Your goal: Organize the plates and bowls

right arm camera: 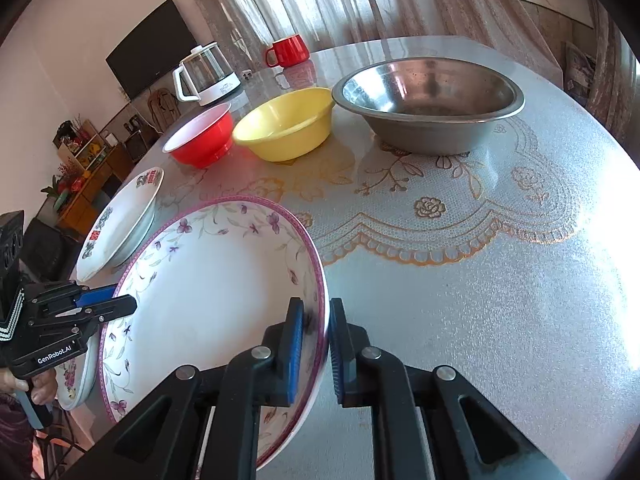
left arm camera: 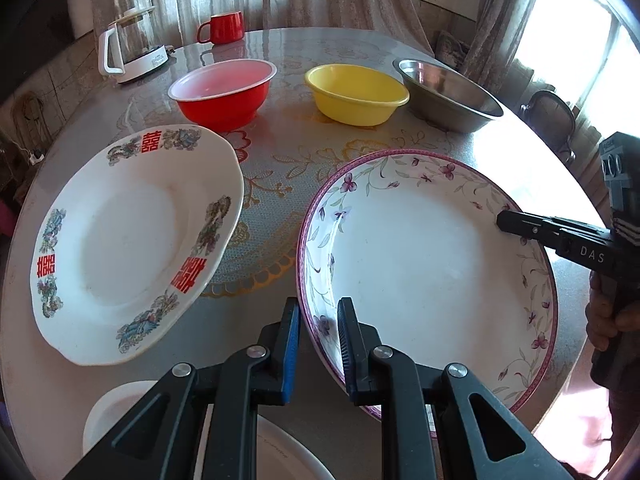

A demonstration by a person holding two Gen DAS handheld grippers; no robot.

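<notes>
— At far left, lying near the table (left arm camera: 360, 40) edge: red-lettered plate (left arm camera: 132, 240), rim apart from the floral plate (left arm camera: 424, 276), a lace-patterned strip of bare cloth showing between them.

— Gripping where?

— Clamping the floral plate's left rim, left gripper (left arm camera: 319, 344), one pad inside, one outside. Pinching the opposite rim, right gripper (right arm camera: 316, 352), likewise closed on it. Sitting tilted, that plate, raised on the right side.

— And beyond?

— Standing in a row behind, well apart from both plates: red bowl (left arm camera: 222, 92), yellow bowl (left arm camera: 356, 94), steel bowl (left arm camera: 448, 94). Stretching wide and bare to the right of the floral plate, open tabletop.
</notes>
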